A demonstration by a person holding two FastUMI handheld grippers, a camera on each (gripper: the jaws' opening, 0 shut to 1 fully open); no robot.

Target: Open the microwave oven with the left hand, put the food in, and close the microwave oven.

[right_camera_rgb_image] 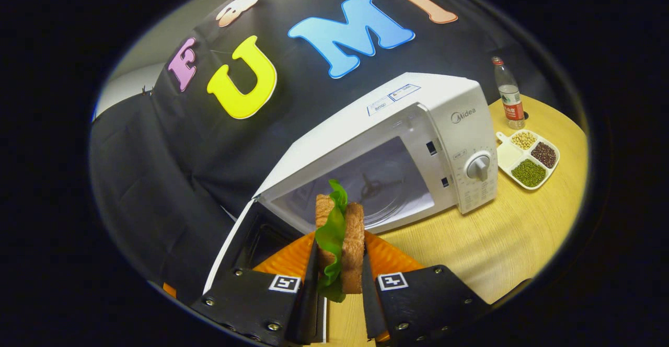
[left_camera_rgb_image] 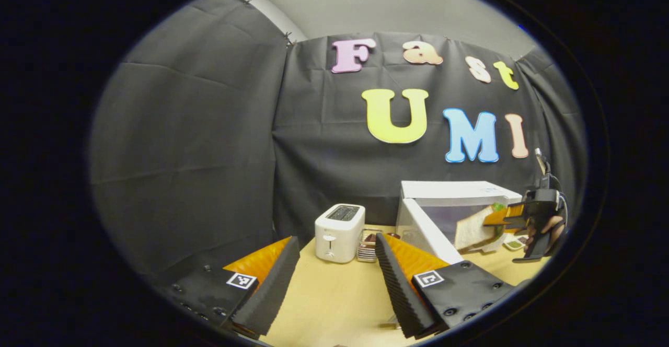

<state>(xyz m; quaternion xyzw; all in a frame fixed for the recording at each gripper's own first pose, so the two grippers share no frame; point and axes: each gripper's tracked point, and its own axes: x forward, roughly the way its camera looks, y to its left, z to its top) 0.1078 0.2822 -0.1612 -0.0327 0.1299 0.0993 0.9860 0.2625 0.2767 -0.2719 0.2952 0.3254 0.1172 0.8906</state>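
The white microwave (right_camera_rgb_image: 418,127) stands on the wooden table with its door (right_camera_rgb_image: 245,247) swung open to the left. My right gripper (right_camera_rgb_image: 338,263) is shut on a sandwich (right_camera_rgb_image: 342,237) of two bread slices with a green lettuce leaf, held on edge just in front of the oven's opening. In the left gripper view the same microwave (left_camera_rgb_image: 449,190) and its open door (left_camera_rgb_image: 426,229) sit at the right, with the sandwich (left_camera_rgb_image: 473,229) at the opening, carried by the right gripper (left_camera_rgb_image: 509,220) and a hand. My left gripper (left_camera_rgb_image: 334,253) is open over the table, holding nothing.
A white toaster (left_camera_rgb_image: 338,232) stands left of the microwave with a small rack (left_camera_rgb_image: 368,247) beside it. To the right of the microwave lie a divided dish of beans (right_camera_rgb_image: 528,156) and a plastic bottle (right_camera_rgb_image: 508,93). Black cloth walls close the back and left.
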